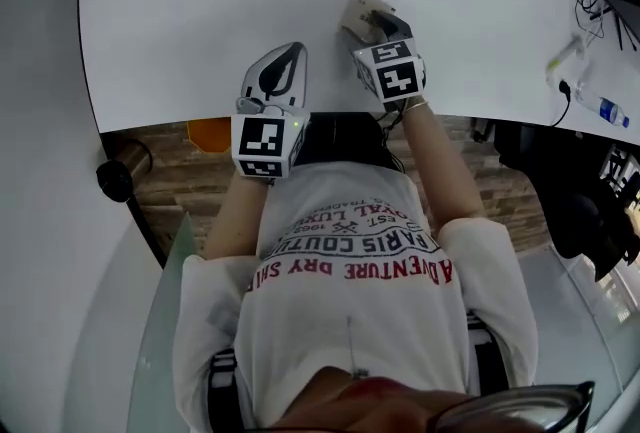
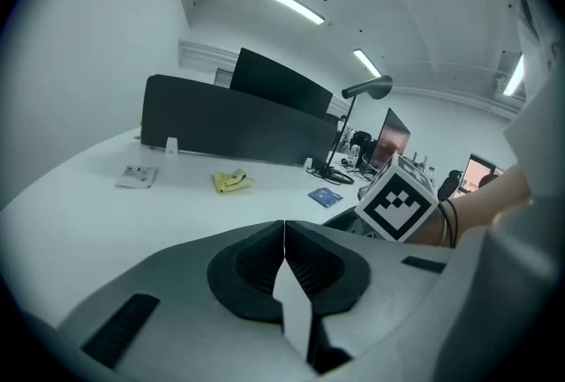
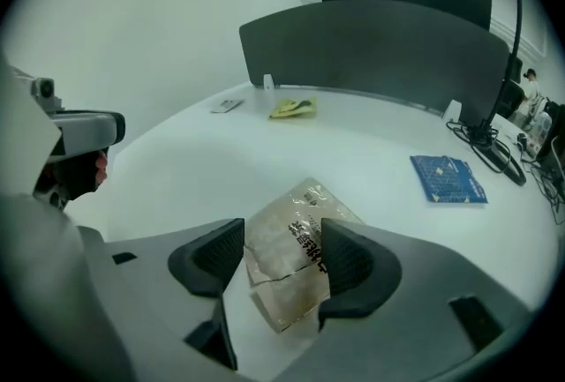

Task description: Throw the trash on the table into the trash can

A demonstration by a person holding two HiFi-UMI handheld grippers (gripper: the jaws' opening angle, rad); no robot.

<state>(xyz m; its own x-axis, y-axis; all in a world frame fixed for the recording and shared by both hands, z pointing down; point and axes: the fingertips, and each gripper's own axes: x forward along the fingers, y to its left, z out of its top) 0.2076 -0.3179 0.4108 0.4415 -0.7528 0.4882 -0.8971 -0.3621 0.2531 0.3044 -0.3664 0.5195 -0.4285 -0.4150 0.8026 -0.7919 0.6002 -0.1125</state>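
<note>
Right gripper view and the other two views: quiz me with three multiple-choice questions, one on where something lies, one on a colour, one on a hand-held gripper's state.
1. Where does the clear wrapper lie?
A) on the table, between the right hand-held gripper's jaws
B) inside a trash can
C) on a chair

2. What colour is the flat packet near the cables?
A) red
B) blue
C) green

3. How do the left hand-held gripper's jaws stand?
A) wide apart
B) clamped on a bottle
C) closed together, empty

Answers:
1 A, the right gripper view shows it flat between the spread jaws.
2 B, it is plainly blue in that view.
3 C, the left gripper view shows the jaws meeting with nothing between them.
</note>
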